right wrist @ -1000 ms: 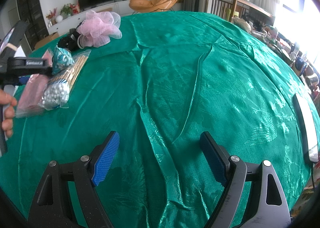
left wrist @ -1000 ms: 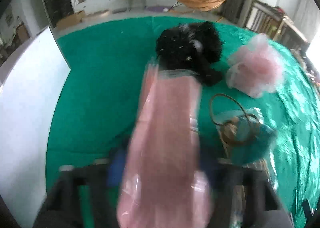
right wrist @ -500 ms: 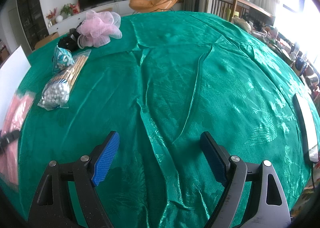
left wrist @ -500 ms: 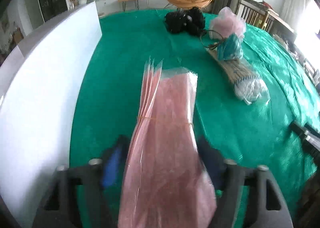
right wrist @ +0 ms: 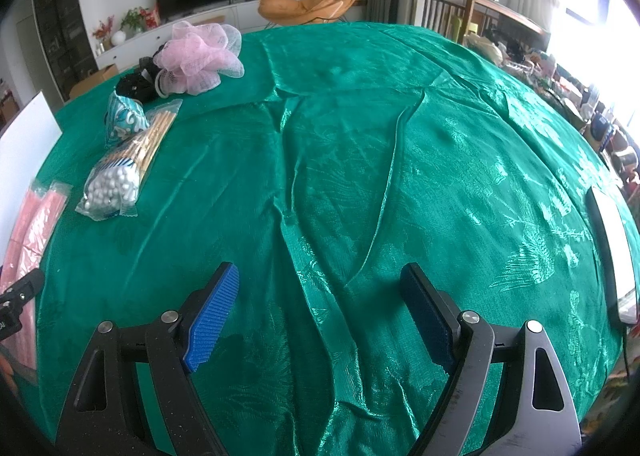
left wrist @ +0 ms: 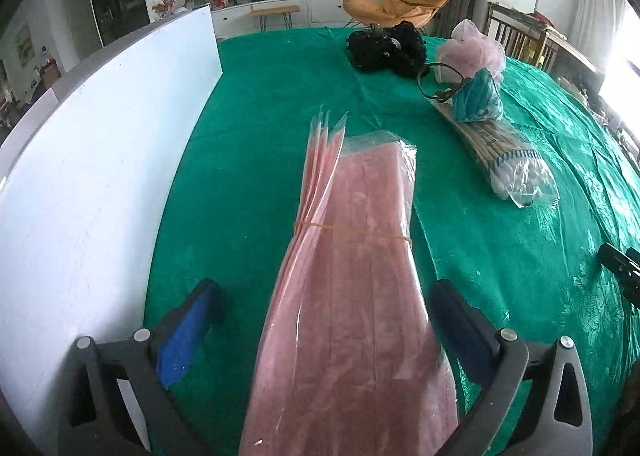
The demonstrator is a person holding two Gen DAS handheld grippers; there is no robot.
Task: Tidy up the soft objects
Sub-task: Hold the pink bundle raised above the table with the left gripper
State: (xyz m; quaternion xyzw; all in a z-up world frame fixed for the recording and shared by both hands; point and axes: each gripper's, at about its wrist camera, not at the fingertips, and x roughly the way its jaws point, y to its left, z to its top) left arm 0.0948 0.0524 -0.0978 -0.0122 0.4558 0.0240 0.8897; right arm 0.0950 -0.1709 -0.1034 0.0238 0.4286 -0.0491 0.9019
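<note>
A pink pack of flat sheets (left wrist: 352,276), bound by a rubber band, lies on the green cloth beside a white board (left wrist: 100,159). My left gripper (left wrist: 324,292) straddles its near end. The jaws are opening, and both blue pads stand clear of the pack's sides. The same pack (right wrist: 36,211) shows at the left edge of the right wrist view. My right gripper (right wrist: 320,274) hovers open over bare green cloth (right wrist: 360,155) with nothing between its fingers. Farther back lie a bag of cotton swabs (left wrist: 504,159), a teal pouch (left wrist: 478,97), a pink mesh puff (left wrist: 476,51) and a black fluffy item (left wrist: 384,49).
The upright white board runs along the table's left side. A flat white object (right wrist: 612,240) rests near the right edge of the cloth. A living room with a chair and a TV lies beyond the table.
My left gripper carried the pink pack leftward, away from the other items, to beside the white board. Its jaws then spread off the pack. The right gripper stayed still.
</note>
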